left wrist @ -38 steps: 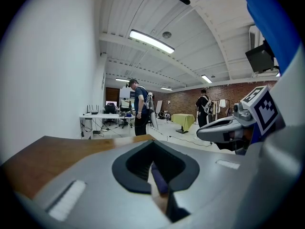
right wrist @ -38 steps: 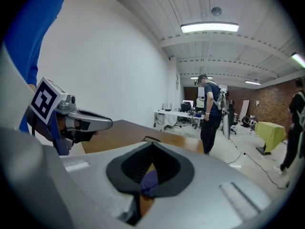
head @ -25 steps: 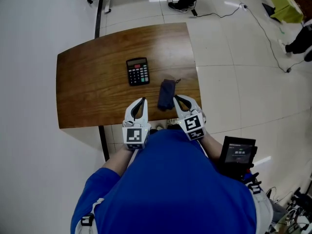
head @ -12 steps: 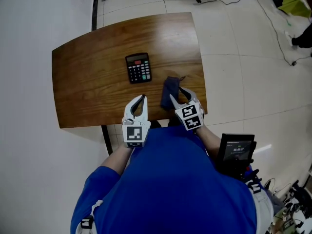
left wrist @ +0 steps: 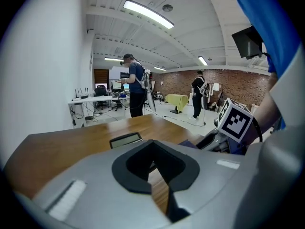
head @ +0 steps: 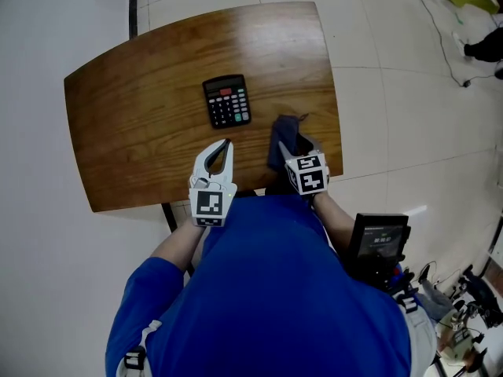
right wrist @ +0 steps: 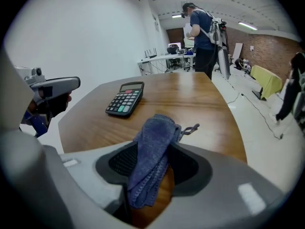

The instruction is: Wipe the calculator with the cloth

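Near the front edge of the brown wooden worktop (head: 134, 108), the left tool (head: 222, 144) hovers with its tips pressed together, holding nothing. Ahead lies the calculator (head: 227, 100), flat, mid-worktop. Right of it, the blue cloth (head: 280, 136) lies between the right tool's (head: 301, 144) spread jaws, which have just been opening. Pale floor tiles (head: 393, 77) lie beyond.

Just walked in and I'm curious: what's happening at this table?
A person in a blue top holds a two-jaw gripper in each hand over a wooden table. The right gripper has just been opening its jaws; the blue cloth lies between them on the table, apparently not clamped. The left gripper hovers shut and empty, short of the calculator, which sits untouched.
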A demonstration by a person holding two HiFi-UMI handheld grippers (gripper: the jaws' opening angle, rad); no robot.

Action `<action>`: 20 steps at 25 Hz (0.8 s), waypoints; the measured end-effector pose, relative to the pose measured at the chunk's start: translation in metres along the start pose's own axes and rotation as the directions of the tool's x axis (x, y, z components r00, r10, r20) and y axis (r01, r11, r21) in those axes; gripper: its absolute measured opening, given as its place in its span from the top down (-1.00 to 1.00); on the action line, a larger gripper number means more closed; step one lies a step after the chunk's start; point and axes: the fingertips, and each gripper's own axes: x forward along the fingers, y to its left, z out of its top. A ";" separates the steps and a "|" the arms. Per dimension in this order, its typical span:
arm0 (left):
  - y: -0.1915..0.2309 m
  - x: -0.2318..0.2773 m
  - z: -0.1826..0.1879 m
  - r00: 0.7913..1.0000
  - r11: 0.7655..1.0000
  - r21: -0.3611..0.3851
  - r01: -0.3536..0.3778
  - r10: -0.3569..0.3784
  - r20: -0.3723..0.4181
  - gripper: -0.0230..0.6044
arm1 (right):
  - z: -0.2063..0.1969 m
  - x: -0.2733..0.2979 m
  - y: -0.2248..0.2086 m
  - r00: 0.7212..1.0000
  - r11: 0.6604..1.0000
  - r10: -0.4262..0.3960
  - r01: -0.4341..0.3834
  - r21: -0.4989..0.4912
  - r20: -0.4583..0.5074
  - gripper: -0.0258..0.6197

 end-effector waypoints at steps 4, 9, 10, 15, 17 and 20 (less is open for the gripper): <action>0.009 0.006 -0.002 1.000 1.000 -0.003 0.028 -0.028 -0.003 0.91 | -0.005 0.003 -0.006 0.999 0.997 -0.037 0.039 0.063 -0.039 0.27; 0.014 0.012 -0.004 0.998 0.998 -0.009 0.055 -0.055 0.000 0.91 | -0.013 0.002 -0.011 0.997 0.987 -0.046 0.056 0.151 -0.069 0.13; 0.014 0.013 -0.005 0.998 0.998 -0.010 0.059 -0.059 0.000 0.91 | -0.015 0.004 -0.009 0.996 0.986 -0.040 0.051 0.161 -0.076 0.13; 0.015 0.014 -0.007 0.997 0.997 -0.010 0.077 -0.077 0.000 0.91 | -0.018 0.009 -0.003 0.994 0.987 -0.041 0.056 0.154 -0.098 0.13; 0.016 0.014 -0.008 0.997 0.997 -0.012 0.077 -0.077 -0.003 0.91 | -0.017 0.010 -0.003 0.994 0.988 -0.044 0.058 0.145 -0.101 0.13; 0.019 0.013 -0.010 0.997 0.997 -0.014 0.076 -0.076 -0.009 0.91 | -0.017 0.010 -0.003 0.995 0.989 -0.034 0.047 0.141 -0.095 0.15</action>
